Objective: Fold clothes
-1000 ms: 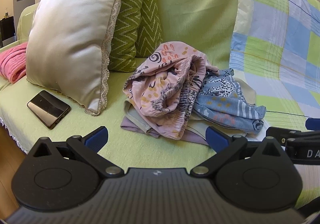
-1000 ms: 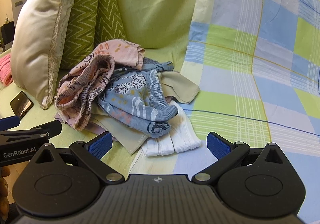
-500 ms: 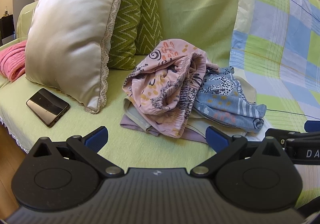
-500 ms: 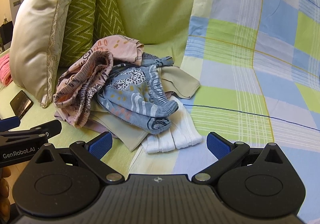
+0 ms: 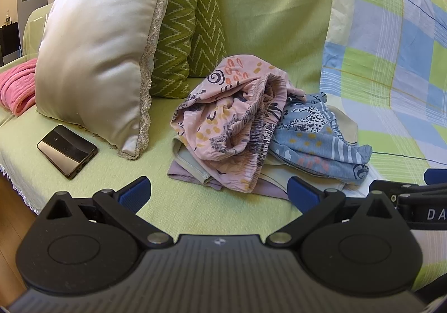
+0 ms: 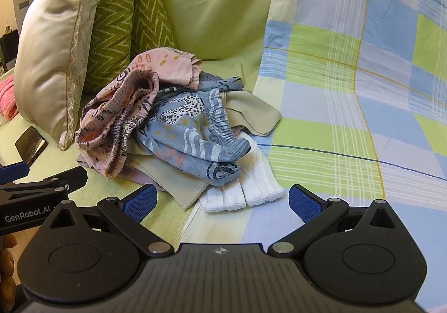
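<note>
Loosely heaped clothes: a crumpled pile sits on the green-covered sofa seat [image 5: 92, 173], between the cushions and the blue-and-green checked sheet [image 6: 349, 106]; nothing in it lies flat or squared, so as a judgement it reads as waiting for folding.
Pink patterned garment with gathered elastic waistband [image 5: 229, 128]: topmost on the pile's left, bunched; its waistband opening faces the cameras, its long axis running roughly from the backrest toward the seat's front edge.
Blue-grey patterned garment [image 6: 192, 142]: draped just beside and partly under the pink one, slanting toward the front right.
Beige cloth [image 6: 251, 114] and white ribbed piece [image 6: 251, 187]: underneath, the white ribs pointing at the front edge.
Left gripper [image 5: 218, 190]: released, fingers spread wide, holding nothing, hovering short of the pile's front.
Right gripper [image 6: 220, 201]: likewise spread and empty, just short of the white piece.
Why so: both claws face the heap, probably to pick out one garment.
Bystanders: cream satin cushion [image 5: 95, 61], dark phone [image 5: 67, 146].
</note>
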`<state>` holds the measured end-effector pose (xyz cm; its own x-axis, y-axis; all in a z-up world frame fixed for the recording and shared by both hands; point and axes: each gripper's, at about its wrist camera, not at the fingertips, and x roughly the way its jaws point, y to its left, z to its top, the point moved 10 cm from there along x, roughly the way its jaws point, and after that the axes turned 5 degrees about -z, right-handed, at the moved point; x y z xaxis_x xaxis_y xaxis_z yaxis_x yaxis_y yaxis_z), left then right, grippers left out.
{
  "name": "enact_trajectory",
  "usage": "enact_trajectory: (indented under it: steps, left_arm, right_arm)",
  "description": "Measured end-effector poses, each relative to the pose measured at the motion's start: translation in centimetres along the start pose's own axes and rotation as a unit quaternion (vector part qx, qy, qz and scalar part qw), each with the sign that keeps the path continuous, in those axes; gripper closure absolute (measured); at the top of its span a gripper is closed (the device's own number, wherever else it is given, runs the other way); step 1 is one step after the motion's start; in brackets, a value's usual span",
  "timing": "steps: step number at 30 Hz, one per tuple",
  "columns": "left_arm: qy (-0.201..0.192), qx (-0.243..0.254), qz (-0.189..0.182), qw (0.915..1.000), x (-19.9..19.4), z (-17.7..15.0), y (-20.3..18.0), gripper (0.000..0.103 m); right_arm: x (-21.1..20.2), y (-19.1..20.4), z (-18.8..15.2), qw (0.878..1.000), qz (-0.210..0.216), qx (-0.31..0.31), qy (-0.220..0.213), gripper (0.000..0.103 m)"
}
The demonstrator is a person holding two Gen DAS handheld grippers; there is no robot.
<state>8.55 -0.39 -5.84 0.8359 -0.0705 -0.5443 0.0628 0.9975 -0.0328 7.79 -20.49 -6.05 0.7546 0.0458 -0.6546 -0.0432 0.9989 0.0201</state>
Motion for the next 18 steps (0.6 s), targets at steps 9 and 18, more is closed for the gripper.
enact_trajectory:
  steps: [9,18]
  left_arm:
    - [-0.002,0.001,0.001,1.0,-0.11,0.04,-0.02,0.001]
    - [-0.002,-0.01,-0.003,0.9999,-0.15,0.0,0.34,0.001]
  right_arm:
    - [-0.1,-0.03,0.06,1.0,0.006,0.004,-0.005,0.0]
    - [-0.15,0.07,0.16,1.0,0.0,-0.001,-0.008,0.0]
